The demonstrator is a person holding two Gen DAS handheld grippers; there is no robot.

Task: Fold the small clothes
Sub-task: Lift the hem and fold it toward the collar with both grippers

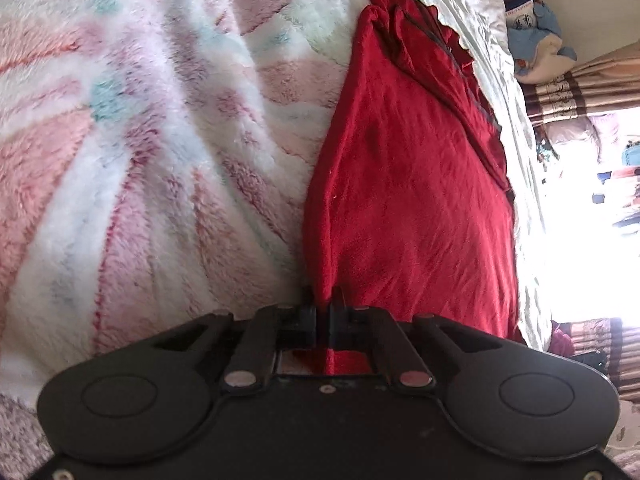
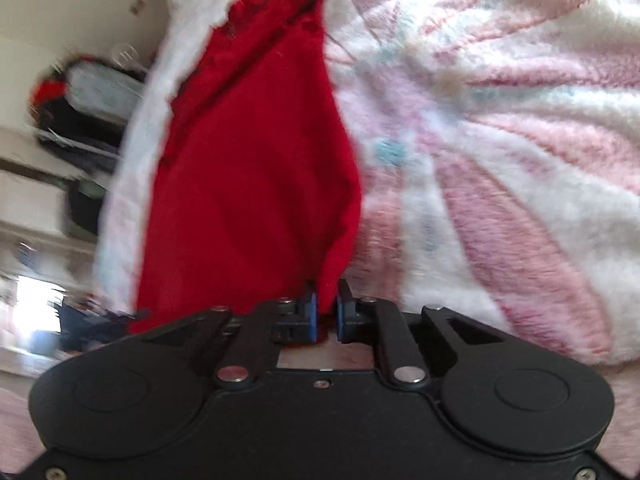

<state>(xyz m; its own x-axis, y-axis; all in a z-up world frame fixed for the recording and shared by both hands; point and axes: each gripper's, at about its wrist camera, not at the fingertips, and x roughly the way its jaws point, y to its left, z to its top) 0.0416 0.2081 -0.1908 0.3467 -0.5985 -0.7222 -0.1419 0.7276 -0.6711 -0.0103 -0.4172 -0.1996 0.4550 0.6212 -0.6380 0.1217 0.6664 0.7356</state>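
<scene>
Both hand-held grippers, left hand-held gripper (image 1: 323, 307) and right hand-held gripper (image 2: 327, 305), pinch near corners of the red garment (image 1: 412, 200) over the fleecy blanket (image 1: 160, 120); uneven pulling could slip a corner free.

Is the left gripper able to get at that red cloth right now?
Yes, it seems so: the left gripper is already shut on an edge of the red cloth, nothing between them.

Bare fleece blanket (image 1: 160, 160) beside red garment (image 1: 408, 184)
</scene>
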